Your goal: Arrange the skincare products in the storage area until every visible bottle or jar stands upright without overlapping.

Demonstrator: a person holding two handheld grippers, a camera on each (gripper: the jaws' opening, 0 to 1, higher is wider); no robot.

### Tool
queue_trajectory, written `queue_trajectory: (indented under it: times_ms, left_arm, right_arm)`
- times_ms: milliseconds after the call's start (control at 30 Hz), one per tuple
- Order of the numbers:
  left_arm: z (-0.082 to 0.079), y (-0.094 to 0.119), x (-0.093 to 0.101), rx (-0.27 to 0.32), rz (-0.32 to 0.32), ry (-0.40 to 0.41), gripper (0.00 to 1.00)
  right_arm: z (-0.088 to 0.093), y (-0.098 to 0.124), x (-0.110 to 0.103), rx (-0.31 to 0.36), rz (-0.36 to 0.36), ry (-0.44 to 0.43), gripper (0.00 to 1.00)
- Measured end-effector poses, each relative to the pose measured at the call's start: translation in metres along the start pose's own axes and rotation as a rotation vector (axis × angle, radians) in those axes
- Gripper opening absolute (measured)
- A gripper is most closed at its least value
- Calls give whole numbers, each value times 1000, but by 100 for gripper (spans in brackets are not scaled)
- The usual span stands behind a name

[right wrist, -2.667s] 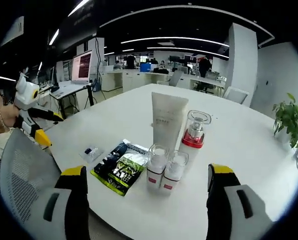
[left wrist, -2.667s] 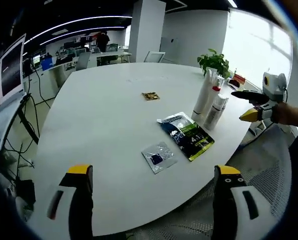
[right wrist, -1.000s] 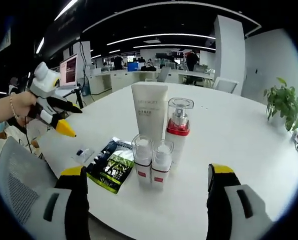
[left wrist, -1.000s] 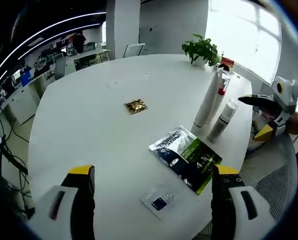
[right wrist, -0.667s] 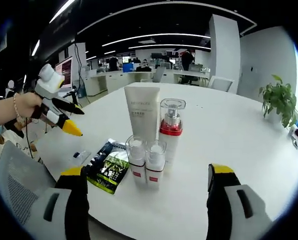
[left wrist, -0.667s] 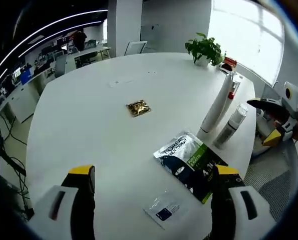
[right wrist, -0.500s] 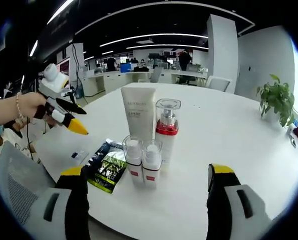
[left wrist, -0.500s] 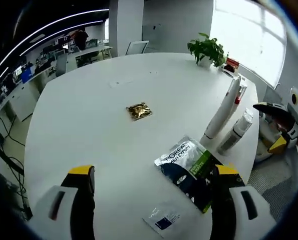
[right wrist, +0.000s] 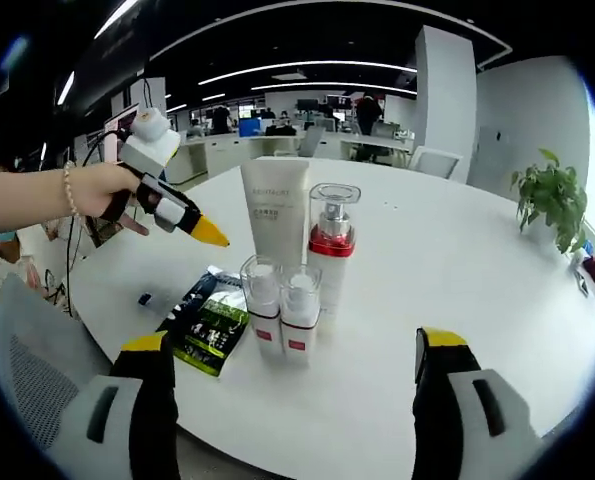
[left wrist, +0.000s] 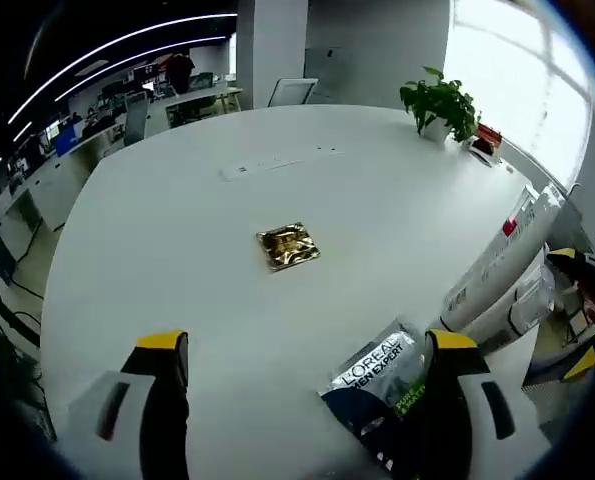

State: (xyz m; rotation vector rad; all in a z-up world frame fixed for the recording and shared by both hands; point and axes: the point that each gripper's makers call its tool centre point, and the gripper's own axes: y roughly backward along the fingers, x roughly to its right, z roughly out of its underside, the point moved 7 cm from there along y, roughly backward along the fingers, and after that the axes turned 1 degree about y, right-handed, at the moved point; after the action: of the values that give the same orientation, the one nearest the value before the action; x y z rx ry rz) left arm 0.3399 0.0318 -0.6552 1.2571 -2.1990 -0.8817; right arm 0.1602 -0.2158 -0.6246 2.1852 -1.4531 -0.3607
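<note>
I am keeping both tongs released, left tongs (left wrist: 297, 400) and right tongs (right wrist: 290, 405) | tube (right wrist: 273, 222), pump bottle (right wrist: 331, 258) and two small bottles (right wrist: 280, 306) are standing upright, clustered on the counter (right wrist: 457, 300), probably already arranged | green sachet (right wrist: 206, 323) is lying flat beside them | gold packet (left wrist: 289, 246) unreadable.

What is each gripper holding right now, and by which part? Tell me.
Nothing is held. The left gripper has open jaws above the bare white table; the right gripper has open jaws short of the upright bottles, touching none.
</note>
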Motion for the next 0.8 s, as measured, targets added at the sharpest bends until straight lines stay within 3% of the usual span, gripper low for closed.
queue_trajectory:
  times_ms: [567, 800]
  left_arm:
    - [-14, -57, -5, -19, -80, 92, 95]
    - [-23, -76, -4, 8, -93, 117, 94]
  right_arm:
    - [5, -3, 2, -31, 12, -32, 100]
    - [9, -6, 4, -53, 14, -41, 100]
